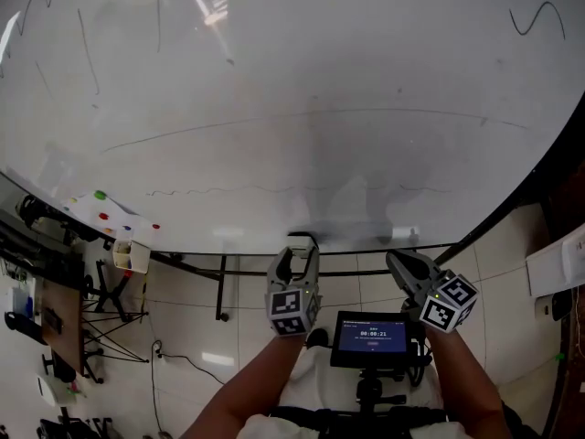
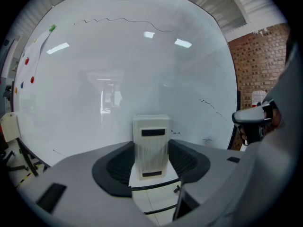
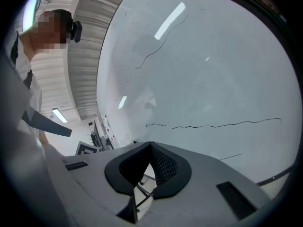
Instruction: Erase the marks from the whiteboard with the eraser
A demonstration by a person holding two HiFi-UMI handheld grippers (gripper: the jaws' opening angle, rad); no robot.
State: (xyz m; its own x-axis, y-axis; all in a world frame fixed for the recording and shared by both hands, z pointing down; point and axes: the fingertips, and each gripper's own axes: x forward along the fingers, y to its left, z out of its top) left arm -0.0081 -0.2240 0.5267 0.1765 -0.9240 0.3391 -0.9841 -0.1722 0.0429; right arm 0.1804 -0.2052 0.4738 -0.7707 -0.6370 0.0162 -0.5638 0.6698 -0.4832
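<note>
The whiteboard (image 1: 292, 80) fills the head view and carries thin black marks: a wavy line (image 1: 219, 190) low down, a long faint arc (image 1: 320, 117) and a squiggle (image 1: 537, 16) at the top right. My left gripper (image 1: 303, 251) is below the board's lower edge, shut on the white block eraser (image 1: 303, 240). In the left gripper view the eraser (image 2: 151, 145) stands upright between the pads, pointing at the board (image 2: 118, 70). My right gripper (image 1: 397, 263) hangs beside it, jaws shut and holding nothing, as the right gripper view (image 3: 150, 148) shows.
Coloured magnets (image 1: 102, 196) and a paper sheet sit at the board's lower left. A small screen on a tripod (image 1: 370, 337) stands between my arms. Stands and clutter (image 1: 64, 309) crowd the floor at left. A brick wall (image 2: 260, 65) lies right of the board.
</note>
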